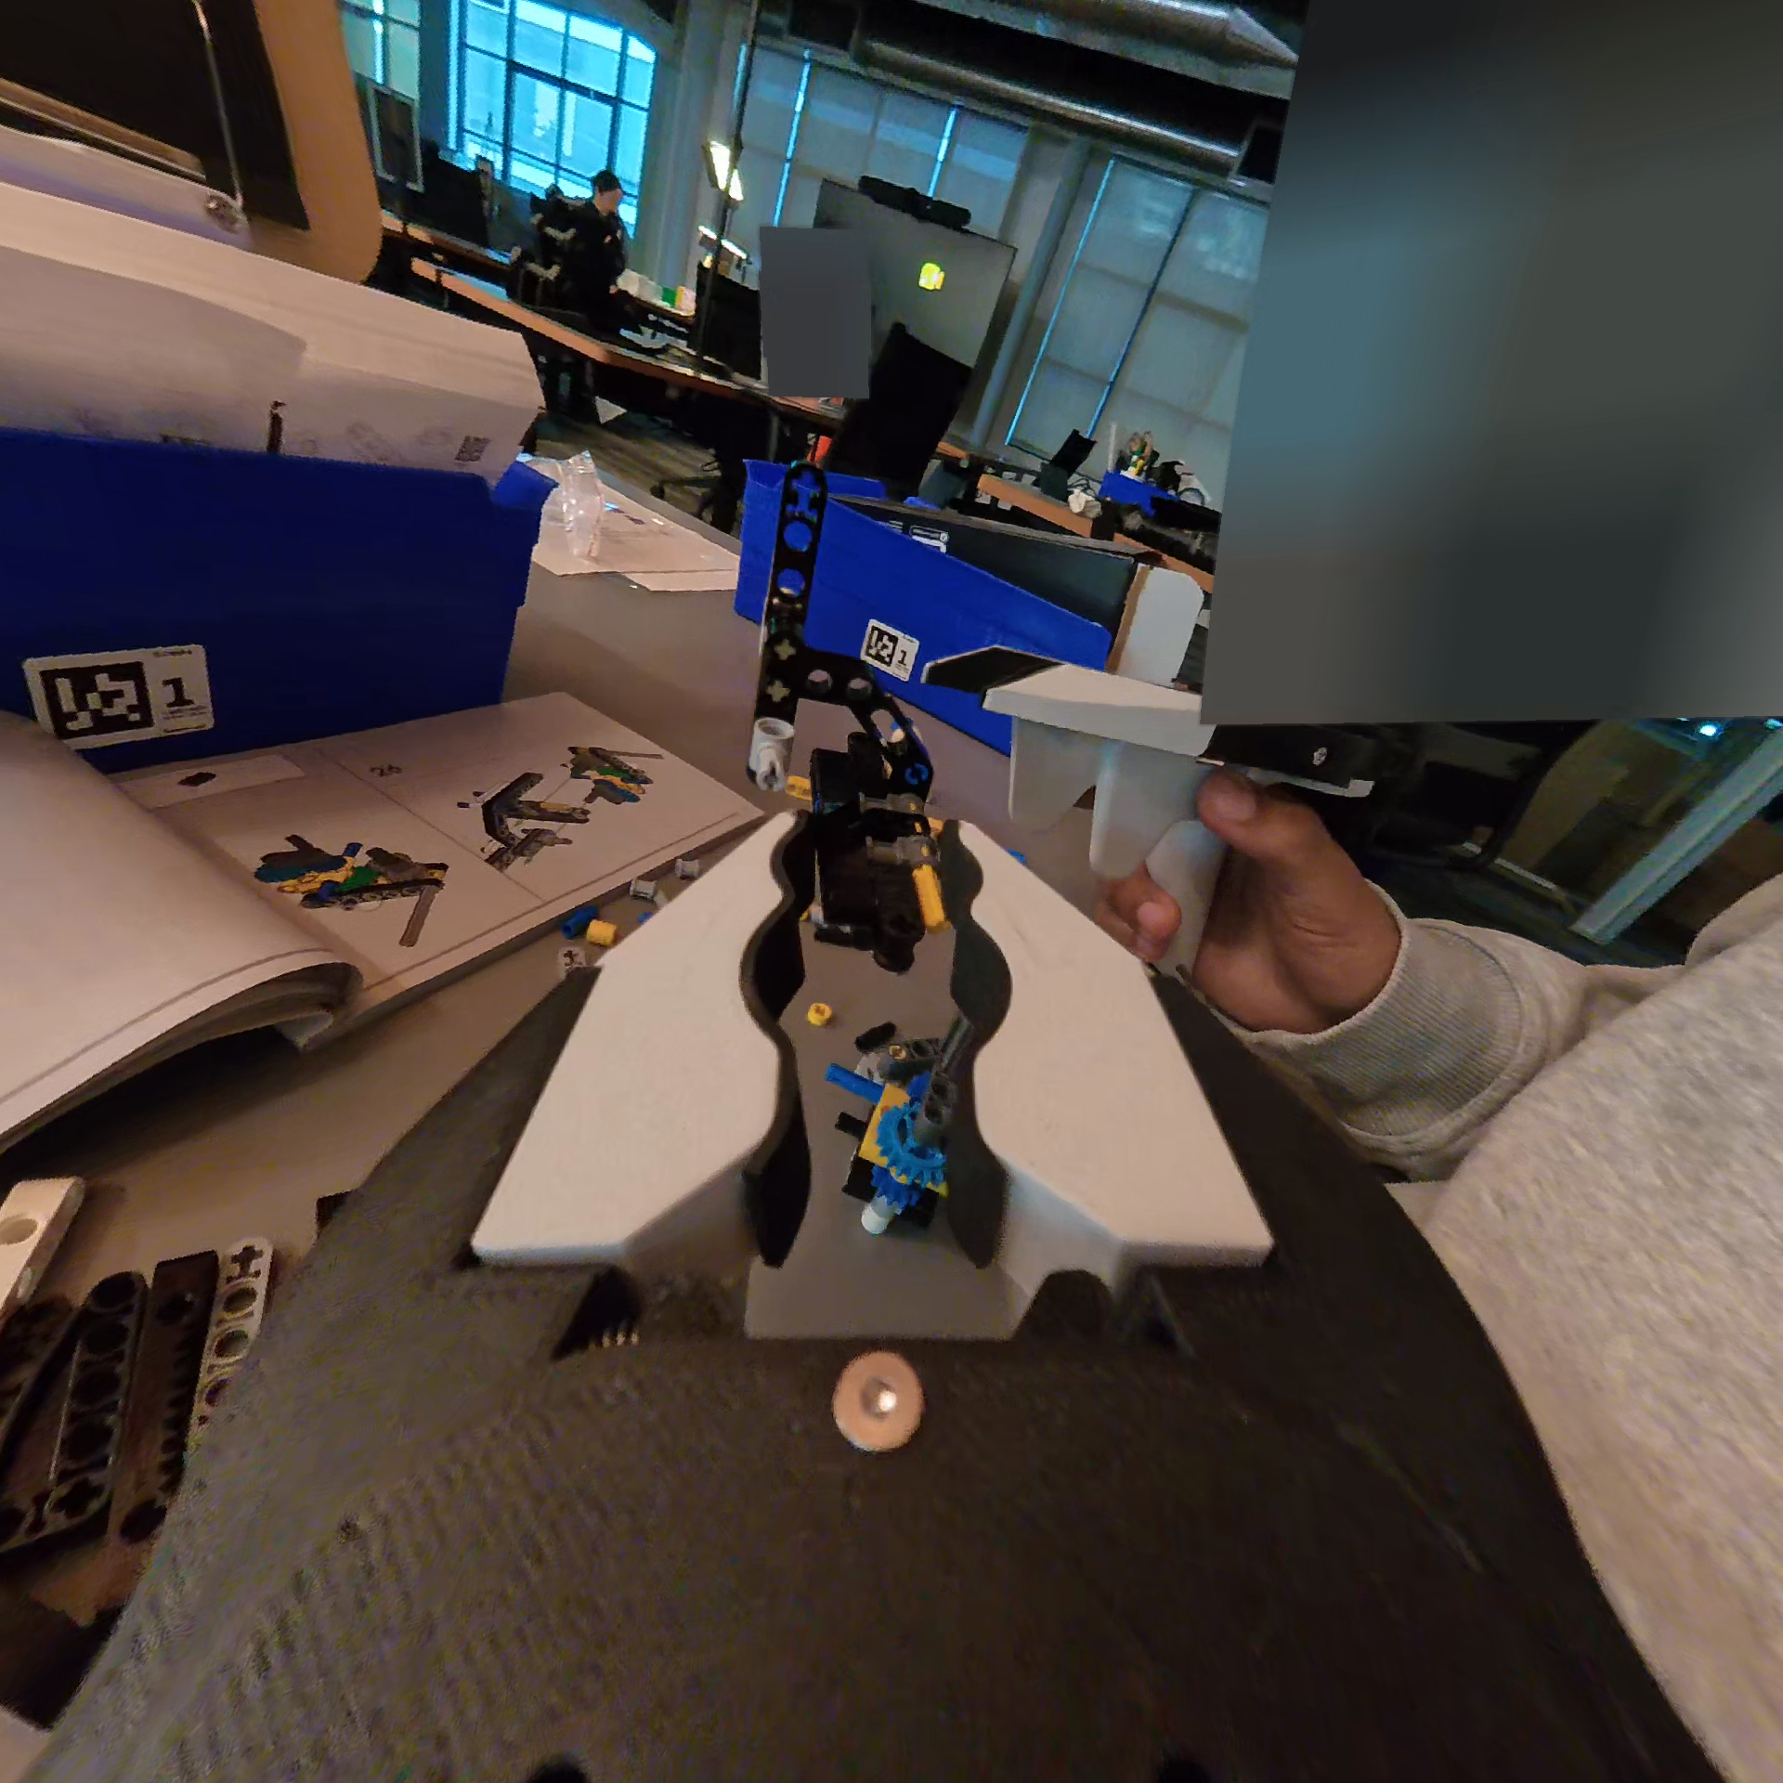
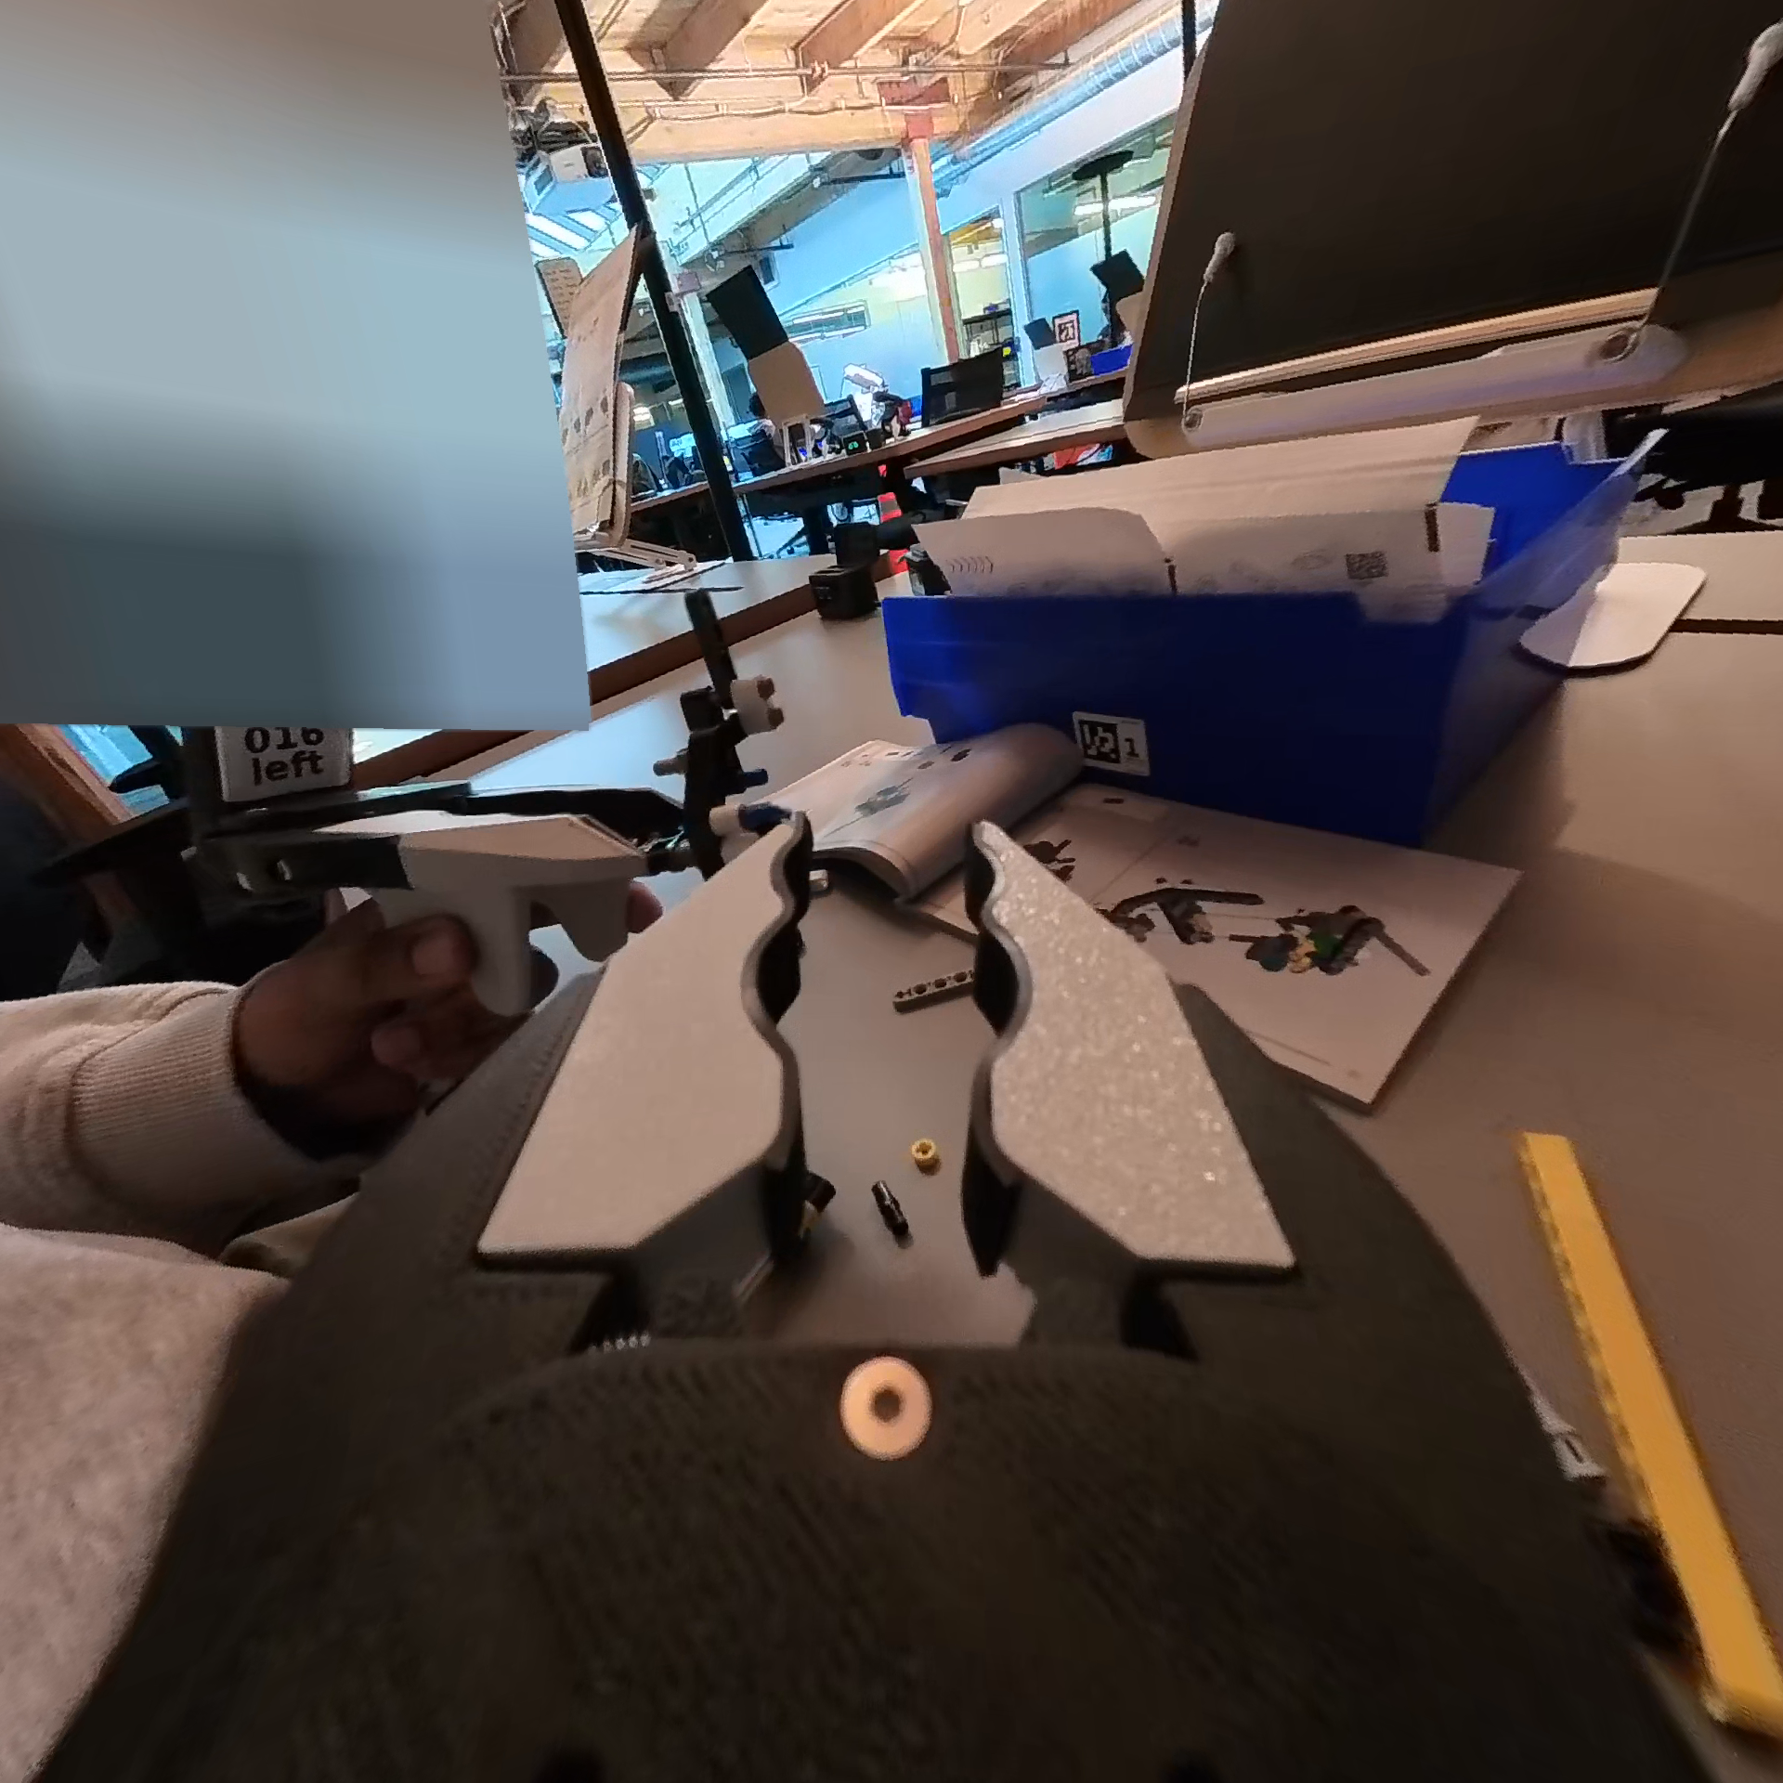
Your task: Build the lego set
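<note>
A grey desk [image 2: 1592,965] in an open-plan office carries blue bins [image 2: 1254,695] and, just before them, an open instruction booklet [image 1: 405,849]. Beside the booklet, the left hand-held gripper [image 1: 873,830] is clamped on a black-and-yellow lego assembly [image 1: 868,859], held upright. The right hand-held gripper [image 2: 888,859] is parted, empty, over loose pieces [image 2: 924,1153].

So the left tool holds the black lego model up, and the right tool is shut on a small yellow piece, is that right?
Not quite. The left tool does hold the black lego model up, but the right wrist view shows the right tool open and empty; the small yellow piece lies on the table.
</note>
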### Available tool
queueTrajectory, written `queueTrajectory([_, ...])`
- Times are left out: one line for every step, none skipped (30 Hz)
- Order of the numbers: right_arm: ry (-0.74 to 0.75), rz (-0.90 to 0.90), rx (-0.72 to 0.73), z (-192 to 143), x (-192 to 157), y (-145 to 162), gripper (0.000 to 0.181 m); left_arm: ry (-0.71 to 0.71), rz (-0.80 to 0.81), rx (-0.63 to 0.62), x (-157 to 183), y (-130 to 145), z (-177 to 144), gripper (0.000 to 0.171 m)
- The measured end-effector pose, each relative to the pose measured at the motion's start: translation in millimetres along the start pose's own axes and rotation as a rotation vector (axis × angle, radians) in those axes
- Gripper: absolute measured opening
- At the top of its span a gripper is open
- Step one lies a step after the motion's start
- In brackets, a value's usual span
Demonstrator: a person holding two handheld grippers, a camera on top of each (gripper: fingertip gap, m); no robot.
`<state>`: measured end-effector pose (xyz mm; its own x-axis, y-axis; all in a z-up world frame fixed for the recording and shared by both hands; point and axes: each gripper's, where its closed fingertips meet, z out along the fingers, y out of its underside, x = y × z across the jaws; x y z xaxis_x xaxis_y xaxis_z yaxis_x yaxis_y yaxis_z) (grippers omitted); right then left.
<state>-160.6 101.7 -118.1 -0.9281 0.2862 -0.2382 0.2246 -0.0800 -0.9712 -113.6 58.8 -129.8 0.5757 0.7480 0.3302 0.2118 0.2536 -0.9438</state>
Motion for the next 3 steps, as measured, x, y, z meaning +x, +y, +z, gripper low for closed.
queueTrajectory([-0.002, 0.003, -0.001, 0.1, 0.2, 0.5, 0.030, 0.008, 0.000, -0.002, 1.1, 0.4, 0.2, 0.023])
queueTrajectory([-0.003, 0.006, -0.002, 0.1, 0.3, 1.0, 0.030, 0.013, 0.001, -0.005, 1.7, 0.9, 0.4, 0.023])
queueTrajectory([-0.004, 0.008, -0.003, 0.2, 0.5, 1.4, 0.030, 0.017, 0.002, -0.007, 2.1, 1.4, 0.5, 0.023])
